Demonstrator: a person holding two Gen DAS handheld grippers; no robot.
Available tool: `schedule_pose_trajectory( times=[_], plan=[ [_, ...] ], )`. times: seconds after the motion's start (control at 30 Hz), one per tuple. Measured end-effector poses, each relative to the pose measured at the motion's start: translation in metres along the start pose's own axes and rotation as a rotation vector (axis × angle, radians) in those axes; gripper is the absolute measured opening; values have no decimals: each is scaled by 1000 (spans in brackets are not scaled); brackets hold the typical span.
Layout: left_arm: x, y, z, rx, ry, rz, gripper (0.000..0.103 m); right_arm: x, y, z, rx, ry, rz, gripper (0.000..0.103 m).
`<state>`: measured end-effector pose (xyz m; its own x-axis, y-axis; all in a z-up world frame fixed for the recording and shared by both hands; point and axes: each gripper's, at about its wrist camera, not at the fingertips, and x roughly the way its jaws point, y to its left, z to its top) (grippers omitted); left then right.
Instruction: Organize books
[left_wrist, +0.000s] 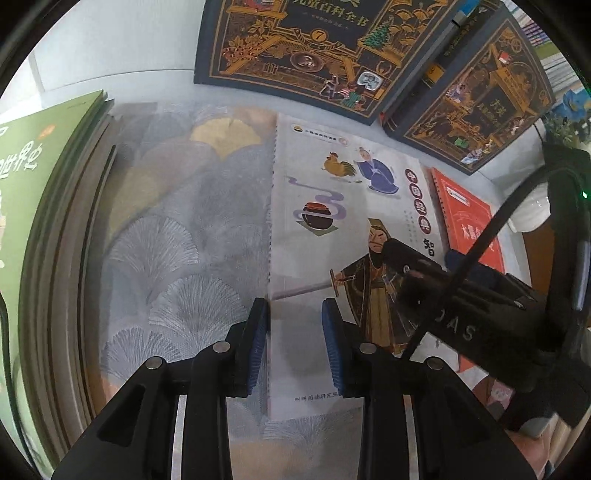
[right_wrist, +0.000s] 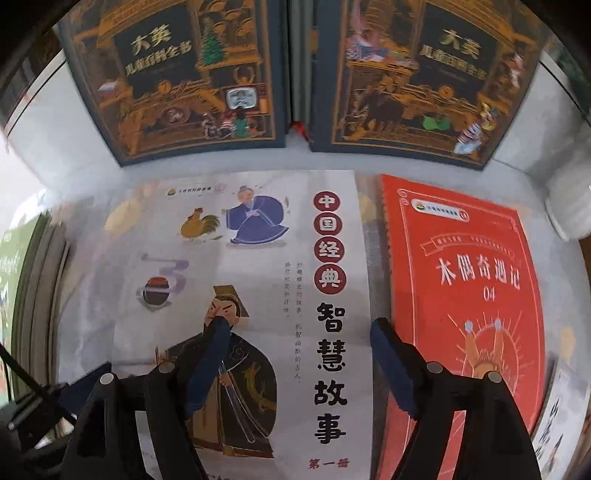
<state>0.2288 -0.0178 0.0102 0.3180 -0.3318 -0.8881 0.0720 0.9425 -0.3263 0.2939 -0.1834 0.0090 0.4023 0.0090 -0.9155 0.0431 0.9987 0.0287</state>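
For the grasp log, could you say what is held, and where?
Nothing: left gripper straddles the white storybook at its spine edge; right gripper hangs open over it.

Pale illustrated book (right_wrist: 258, 295), red book (right_wrist: 461, 295), dark gold-ornamented volumes (right_wrist: 192, 81), grey fan-patterned cloth (left_wrist: 184, 240)

White book (right_wrist: 258, 295): 中国经典 智慧故事, 第一册 at btm. Red book (right_wrist: 472, 295) just right of it: 木偶奇遇记 04. Two dark books (right_wrist: 192, 85) beyond white one: 大英; nr one marked 7 (left_wrist: 320, 36)
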Motion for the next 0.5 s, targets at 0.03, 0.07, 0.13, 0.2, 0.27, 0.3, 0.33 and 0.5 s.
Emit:
schedule_pose_trajectory(
  times=[0.03,0.07,0.13,0.2,0.27,0.3,0.33,0.5],
  plan=[
    [-1,2,0,-1,0,-10,27,1,-6,1,39,18,11,76],
    [0,3,1,-1,3,-14,27,3,-13,3,92,33,42,79],
    [0,4,2,-2,8,-19,27,2,-17,9,132,47,74,84],
    [-1,3,2,-4,8,-33,28,2,-17,10,127,60,131,89],
    [-4,5,0,-8,9,-43,29,-3,-23,6,126,61,208,89],
    [-6,6,-2,-4,18,-45,29,-7,-29,3,140,65,248,89],
    [-8,7,-4,-1,28,-53,29,-11,-35,-5,157,76,293,89],
    [-37,14,-53,5,64,-112,29,-41,-48,-63,172,117,416,88]
  ],
)
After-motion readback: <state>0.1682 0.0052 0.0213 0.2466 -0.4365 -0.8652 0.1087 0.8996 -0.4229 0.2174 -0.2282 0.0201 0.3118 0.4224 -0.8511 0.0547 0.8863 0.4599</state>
